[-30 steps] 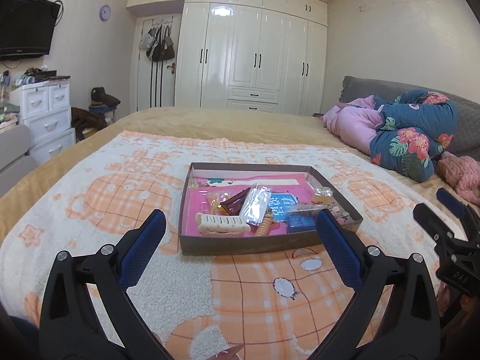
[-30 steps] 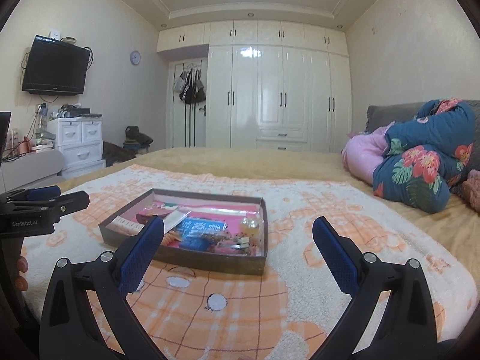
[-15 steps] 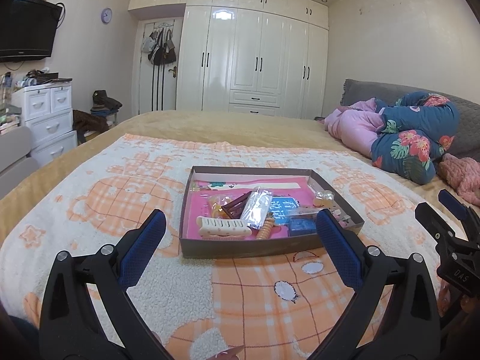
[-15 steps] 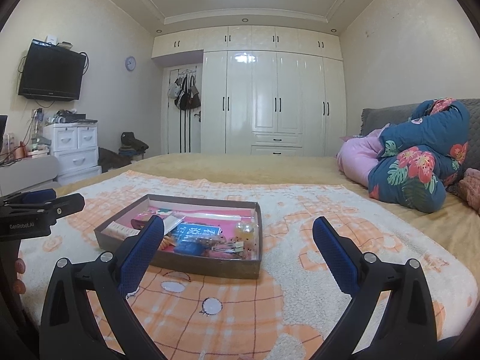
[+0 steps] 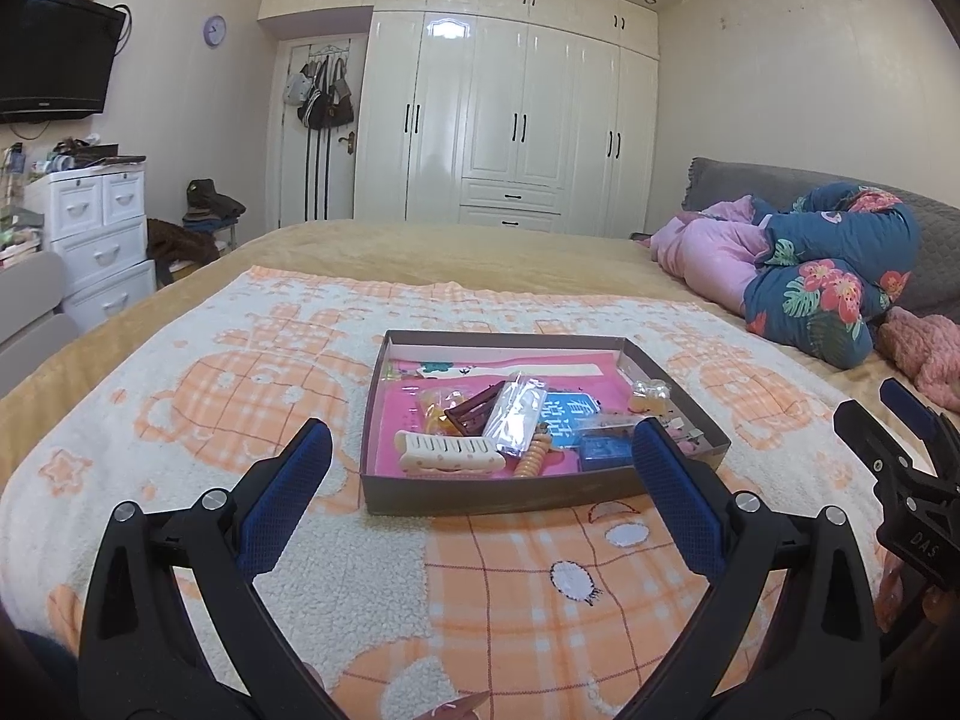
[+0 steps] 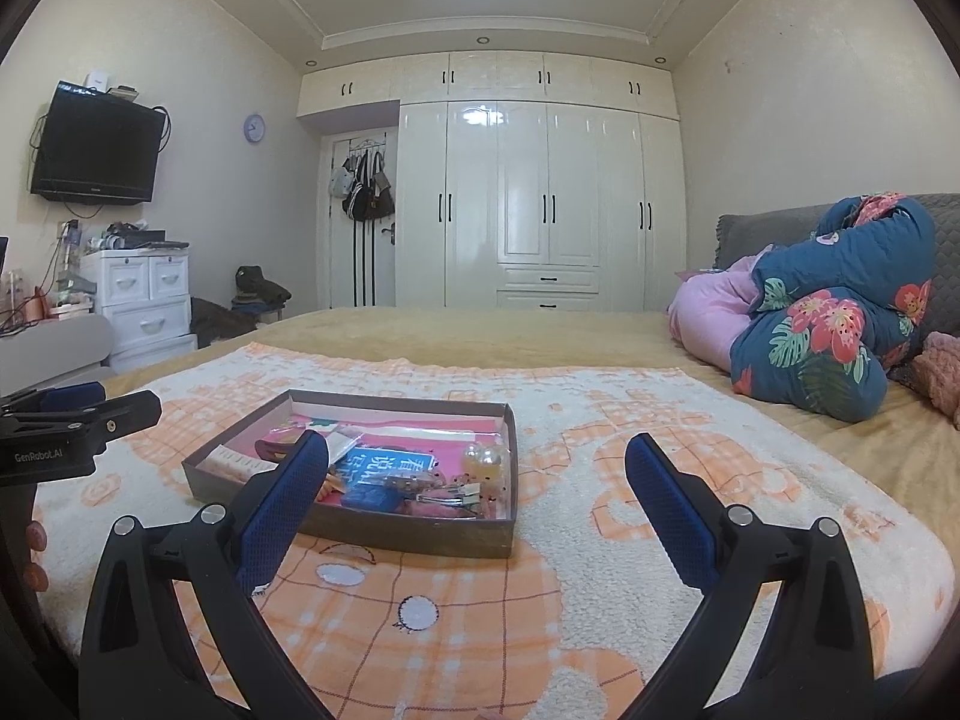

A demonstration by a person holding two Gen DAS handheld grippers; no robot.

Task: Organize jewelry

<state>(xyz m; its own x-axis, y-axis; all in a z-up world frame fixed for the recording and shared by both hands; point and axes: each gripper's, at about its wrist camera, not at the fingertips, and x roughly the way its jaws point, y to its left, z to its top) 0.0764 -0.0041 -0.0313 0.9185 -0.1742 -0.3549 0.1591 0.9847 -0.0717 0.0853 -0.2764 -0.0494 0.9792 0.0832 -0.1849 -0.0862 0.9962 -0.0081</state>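
A shallow brown box (image 5: pixel 480 495) (image 6: pixel 414 534) with a pink floor lies on an orange-and-white blanket on the bed. Inside it are a cream hair clip (image 5: pixel 447 455), a dark brown clip (image 5: pixel 474 407), a clear packet (image 5: pixel 517 414), a blue card (image 5: pixel 570 417) (image 6: pixel 384 463), an orange coil tie (image 5: pixel 534 459) and small metal clips (image 6: pixel 444 489). My left gripper (image 5: pixel 480 489) hovers open just in front of the box. Open too, my right gripper (image 6: pixel 477 495) hangs at the box's near right corner. Neither holds anything.
A rolled floral quilt (image 5: pixel 828 282) and pink bedding (image 5: pixel 708 252) lie at the right. Behind the bed stands a white wardrobe (image 5: pixel 510 120); a white drawer unit (image 5: pixel 99 234) and a wall TV (image 5: pixel 54 54) are at the left. Blanket (image 5: pixel 240 372) surrounds the box.
Both cameras have tilted up and eased back a little, so the box sits lower in each view. Both grippers stay open and the box's contents have not moved.
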